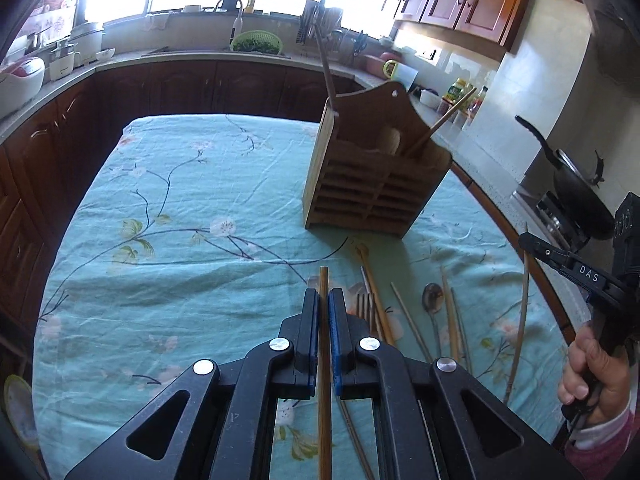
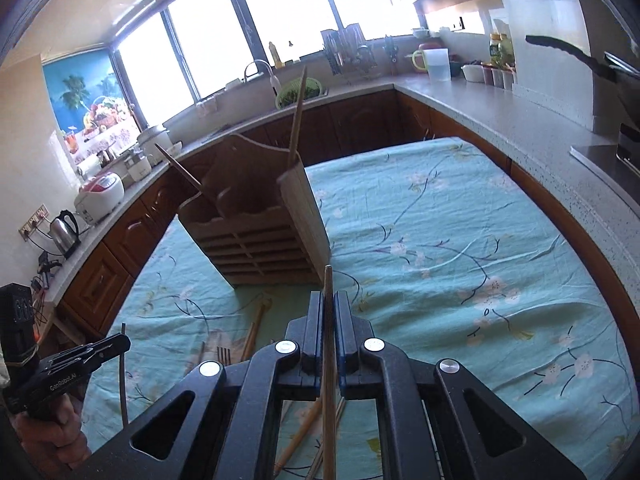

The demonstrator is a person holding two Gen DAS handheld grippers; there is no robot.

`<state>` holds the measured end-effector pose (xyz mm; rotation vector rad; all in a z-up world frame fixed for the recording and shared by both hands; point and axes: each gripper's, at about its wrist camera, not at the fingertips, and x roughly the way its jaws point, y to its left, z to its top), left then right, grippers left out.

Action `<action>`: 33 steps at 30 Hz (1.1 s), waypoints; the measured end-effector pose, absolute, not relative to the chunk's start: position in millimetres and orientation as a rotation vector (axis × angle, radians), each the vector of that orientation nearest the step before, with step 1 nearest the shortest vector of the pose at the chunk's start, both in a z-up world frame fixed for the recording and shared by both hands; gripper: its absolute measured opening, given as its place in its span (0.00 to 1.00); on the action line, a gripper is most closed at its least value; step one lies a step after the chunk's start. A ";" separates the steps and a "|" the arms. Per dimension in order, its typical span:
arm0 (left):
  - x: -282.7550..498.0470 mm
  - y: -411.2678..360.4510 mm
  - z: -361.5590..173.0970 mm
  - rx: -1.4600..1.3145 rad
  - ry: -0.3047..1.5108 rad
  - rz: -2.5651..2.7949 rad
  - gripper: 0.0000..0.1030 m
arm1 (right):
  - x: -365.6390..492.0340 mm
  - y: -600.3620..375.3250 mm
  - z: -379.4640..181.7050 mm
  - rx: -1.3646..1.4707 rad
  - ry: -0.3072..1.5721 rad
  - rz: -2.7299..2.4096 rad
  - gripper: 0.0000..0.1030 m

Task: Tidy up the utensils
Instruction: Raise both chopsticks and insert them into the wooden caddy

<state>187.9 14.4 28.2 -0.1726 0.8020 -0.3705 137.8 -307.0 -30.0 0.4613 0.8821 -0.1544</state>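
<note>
My left gripper (image 1: pixel 324 300) clamps one chopstick (image 1: pixel 323 280) above the tablecloth (image 1: pixel 168 216); my right gripper (image 2: pixel 328 304) pinches a second chopstick (image 2: pixel 328 280). Ahead lie loose chopsticks (image 1: pixel 404 316), a fork (image 1: pixel 366 306) and a spoon (image 1: pixel 433 298), then the wooden utensil holder (image 1: pixel 372 176).

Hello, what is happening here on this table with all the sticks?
A person is sorting utensils into a wooden holder on the table with a floral cloth. Each hand holds a gripping tool. The left tool is shut on one chopstick, and the right tool is shut on another chopstick. More chopsticks, a fork and a spoon lie loose on the cloth in front of the holder, which already has a few sticks in it.
</note>
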 end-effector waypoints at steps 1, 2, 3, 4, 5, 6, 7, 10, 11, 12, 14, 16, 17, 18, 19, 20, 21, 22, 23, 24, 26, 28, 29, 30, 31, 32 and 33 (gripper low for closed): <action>183.6 16.8 34.4 -0.177 0.786 -0.375 0.03 | 136.3 -307.2 -21.0 0.461 0.861 -0.150 0.05; 179.7 19.8 41.3 -0.180 0.767 -0.378 0.03 | 134.9 -307.1 -12.0 0.460 0.841 -0.146 0.05; 173.7 24.3 48.6 -0.184 0.747 -0.384 0.03 | 133.4 -307.2 -2.7 0.458 0.819 -0.143 0.05; 170.2 28.0 55.3 -0.190 0.731 -0.389 0.03 | 132.6 -307.0 6.3 0.456 0.796 -0.141 0.05; 166.7 31.9 62.0 -0.199 0.714 -0.396 0.03 | 131.3 -307.9 15.4 0.453 0.773 -0.140 0.05; 162.3 36.1 68.9 -0.208 0.696 -0.402 0.03 | 130.1 -309.0 24.1 0.449 0.751 -0.140 0.05; 158.9 39.6 74.8 -0.215 0.680 -0.404 0.03 | 129.5 -309.4 31.8 0.444 0.730 -0.143 0.05; 150.4 48.3 90.7 -0.226 0.635 -0.405 0.03 | 128.4 -312.3 50.1 0.439 0.680 -0.141 0.05; 148.4 51.1 95.1 -0.229 0.620 -0.403 0.03 | 128.9 -312.1 53.9 0.436 0.667 -0.141 0.05; 147.8 52.1 98.5 -0.229 0.609 -0.400 0.03 | 129.8 -312.5 57.2 0.435 0.658 -0.141 0.05; 146.1 55.1 104.3 -0.232 0.588 -0.398 0.03 | 132.2 -313.7 60.5 0.434 0.646 -0.138 0.05; 146.6 54.5 106.8 -0.230 0.576 -0.396 0.03 | 135.3 -313.0 62.7 0.431 0.640 -0.136 0.05; 146.8 54.5 107.7 -0.230 0.570 -0.395 0.03 | 135.8 -311.7 62.7 0.430 0.639 -0.135 0.05; 148.3 53.6 106.9 -0.228 0.567 -0.394 0.03 | 137.2 -312.0 62.7 0.432 0.640 -0.133 0.05; 148.7 53.3 107.3 -0.228 0.563 -0.393 0.03 | 138.7 -311.9 62.1 0.433 0.640 -0.133 0.05; 149.5 52.5 107.1 -0.228 0.560 -0.394 0.03 | 140.1 -311.8 61.5 0.435 0.640 -0.131 0.05; 152.4 51.0 106.6 -0.228 0.558 -0.395 0.03 | 140.9 -311.6 61.1 0.437 0.641 -0.128 0.05; 152.9 50.4 106.6 -0.229 0.554 -0.395 0.03 | 141.7 -311.0 60.7 0.440 0.641 -0.126 0.05; 153.5 50.4 107.5 -0.232 0.549 -0.396 0.03 | 142.2 -312.1 60.9 0.443 0.638 -0.126 0.05; 156.9 49.6 108.8 -0.235 0.545 -0.398 0.03 | 142.9 -313.3 60.5 0.445 0.636 -0.126 0.05; 161.7 47.2 112.2 -0.243 0.532 -0.402 0.03 | 145.9 -313.8 61.6 0.450 0.628 -0.128 0.05; 168.9 46.0 117.3 -0.250 0.517 -0.407 0.03 | 150.3 -315.5 64.0 0.455 0.616 -0.127 0.05; 172.4 45.1 120.2 -0.253 0.506 -0.410 0.03 | 153.8 -318.0 66.1 0.455 0.606 -0.128 0.05; 176.1 44.2 123.8 -0.254 0.492 -0.411 0.03 | 157.0 -318.9 68.7 0.455 0.594 -0.130 0.05; 179.3 43.0 128.5 -0.252 0.476 -0.410 0.03 | 161.2 -320.0 71.8 0.455 0.582 -0.133 0.05; 183.9 42.4 131.5 -0.250 0.460 -0.405 0.03 | 165.8 -321.6 75.1 0.455 0.568 -0.136 0.05; 188.5 41.4 134.9 -0.250 0.443 -0.401 0.03 | 170.5 -323.1 78.8 0.458 0.551 -0.137 0.05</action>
